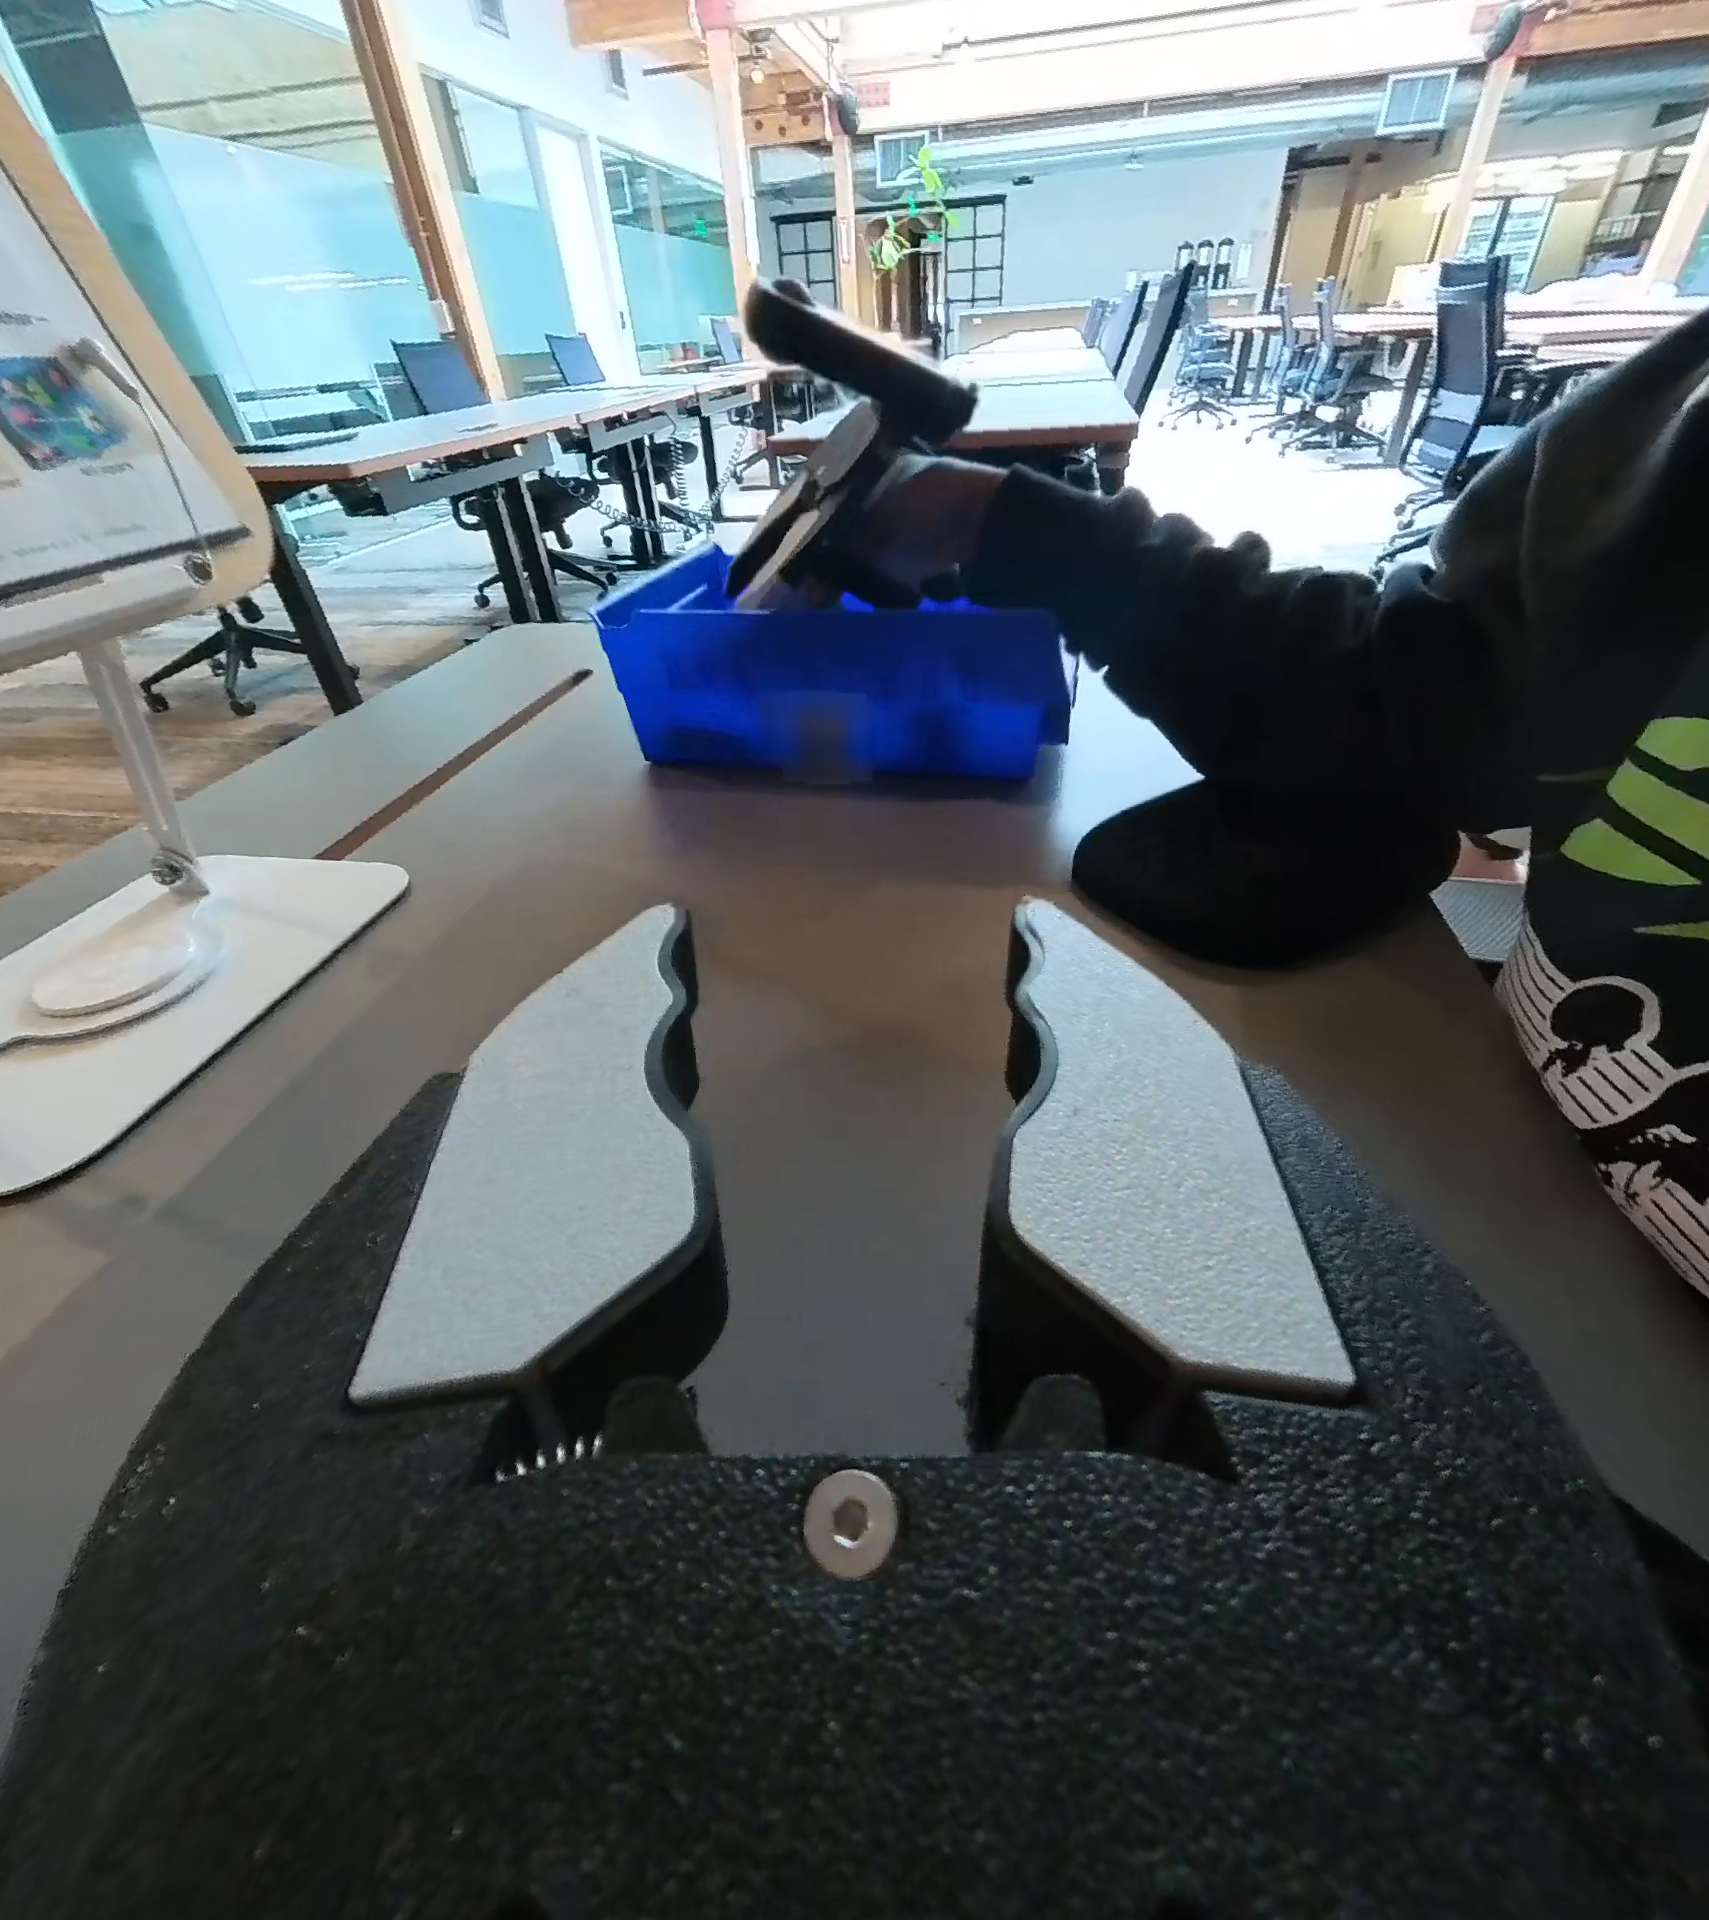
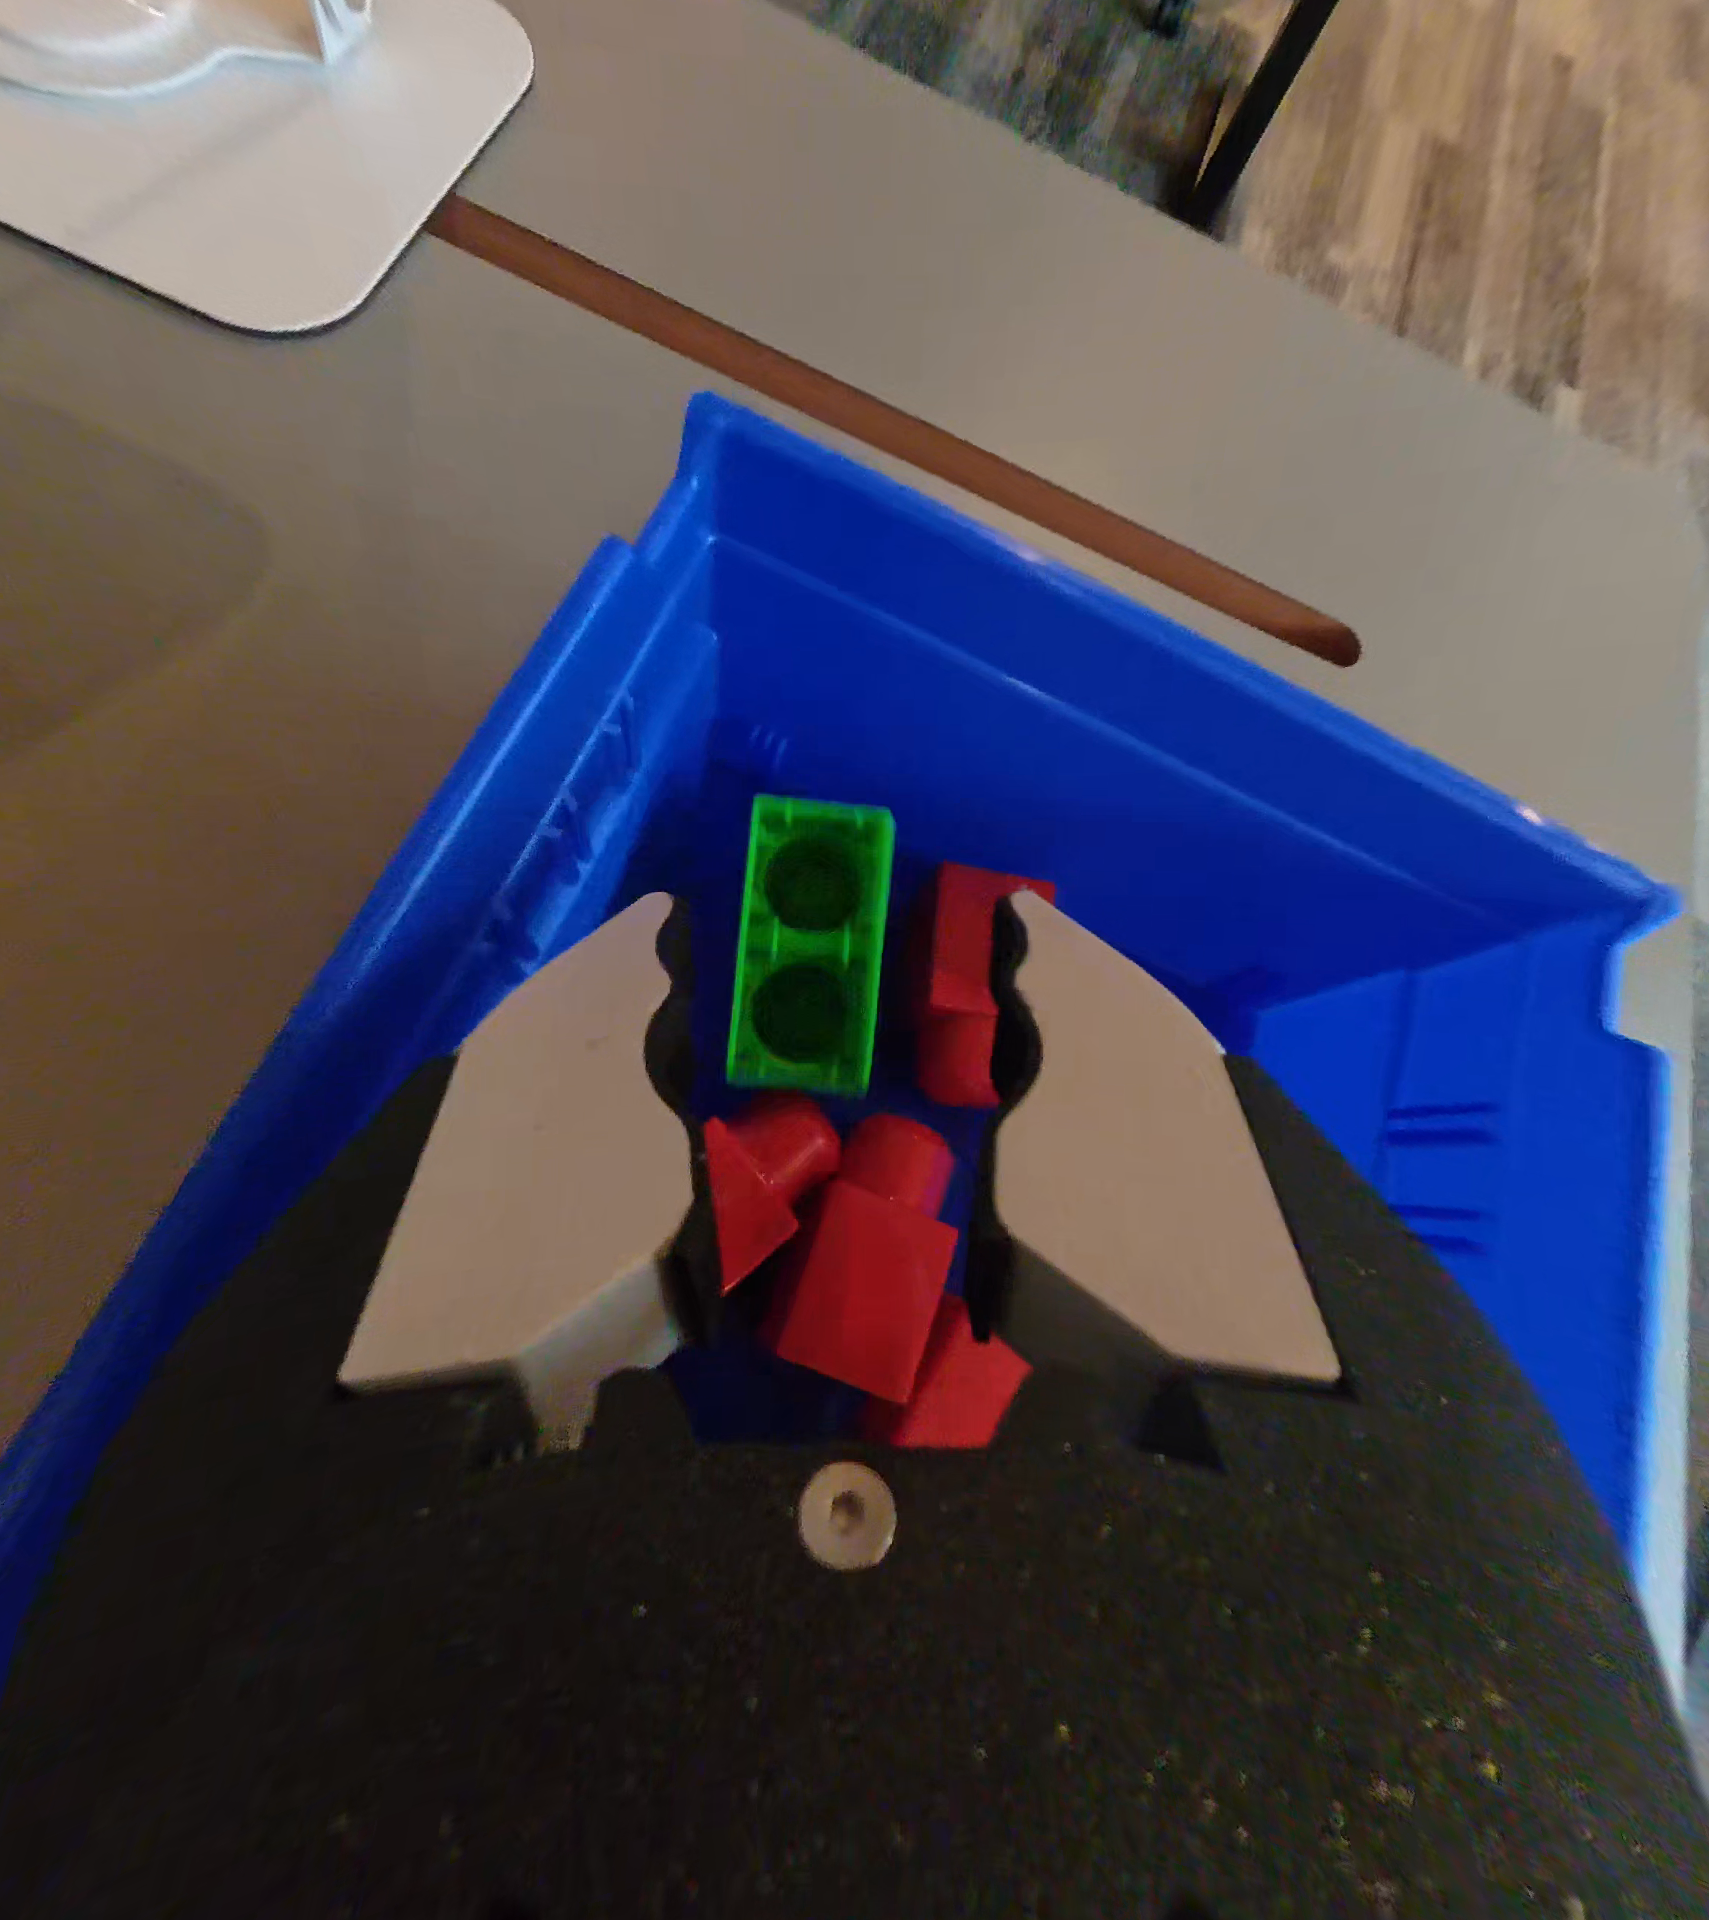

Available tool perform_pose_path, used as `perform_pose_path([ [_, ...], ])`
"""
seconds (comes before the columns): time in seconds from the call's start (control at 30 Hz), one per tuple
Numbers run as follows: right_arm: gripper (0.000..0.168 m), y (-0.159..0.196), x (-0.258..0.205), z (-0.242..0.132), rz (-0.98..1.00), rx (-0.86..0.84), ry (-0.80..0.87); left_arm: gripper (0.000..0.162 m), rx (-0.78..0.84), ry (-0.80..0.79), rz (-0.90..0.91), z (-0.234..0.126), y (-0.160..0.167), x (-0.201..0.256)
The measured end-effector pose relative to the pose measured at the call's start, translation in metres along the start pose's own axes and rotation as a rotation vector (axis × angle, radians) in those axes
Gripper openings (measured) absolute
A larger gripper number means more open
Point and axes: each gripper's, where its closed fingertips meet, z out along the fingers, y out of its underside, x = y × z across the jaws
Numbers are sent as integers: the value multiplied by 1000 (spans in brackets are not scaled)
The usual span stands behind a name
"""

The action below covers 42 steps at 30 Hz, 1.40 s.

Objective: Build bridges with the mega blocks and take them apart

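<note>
Progress: nothing built that I can see; I judge this the very start.
Blocks: green two-stud block point(image 2: 812, 948) and several red blocks point(image 2: 860, 1288) lie loose in the blue bin point(image 2: 1089, 727).
Right gripper point(image 2: 845, 914): jaws spread, dipped into the bin over the blocks, pinching nothing.
Left gripper point(image 1: 850, 925): jaws spread, empty, over bare grey table point(image 1: 829, 831).
Remaining: pick blocks, build, dismantle.
</note>
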Motion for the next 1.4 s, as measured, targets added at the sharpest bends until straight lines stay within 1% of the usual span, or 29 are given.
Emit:
perform_pose_path([
  [0.13,56,-25,0,-26,-23,97,29,59,26,-50,8,-7,-13,-4],
  [0.23,54,-53,-10,-57,-62,203,23,60,64,-148,39,-24,-38,-9],
  [0.3,54,-71,-21,-79,-106,273,18,59,77,-269,30,-47,-59,-19],
  [0.4,53,-93,-39,-110,-175,374,17,54,-5,-544,-26,-107,-71,-47],
  [0.5,52,-110,-56,-136,-234,466,10,52,-179,-851,-113,-189,-55,-78],
  [0.57,52,-117,-65,-149,-262,510,8,53,-314,-1009,-248,-239,-29,-88],
  [0.6,52,-119,-67,-154,-272,524,10,52,-377,-1059,-312,-257,-14,-89],
  [0.67,51,-121,-69,-160,-287,539,22,52,-488,-1107,-418,-278,18,-88],
  [0.8,51,-122,-67,-164,-298,544,39,55,-742,-1144,-532,-294,76,-83],
  [0.87,51,-122,-66,-164,-299,542,43,56,-843,-1157,-553,-298,96,-82],
  [0.9,51,-122,-65,-165,-299,542,46,55,-865,-1167,-552,-299,103,-83],
  [1.07,50,-122,-64,-167,-300,546,55,56,-814,-1168,-603,-290,117,-93],
  [1.2,50,-122,-64,-167,-308,547,61,54,-840,-1227,-604,-300,126,-102],
  [1.3,50,-122,-65,-167,-313,544,60,41,-883,-1289,-585,-313,127,-105],
  [1.4,50,-121,-66,-164,-322,533,60,49,-891,-1268,-590,-313,130,-105],
])
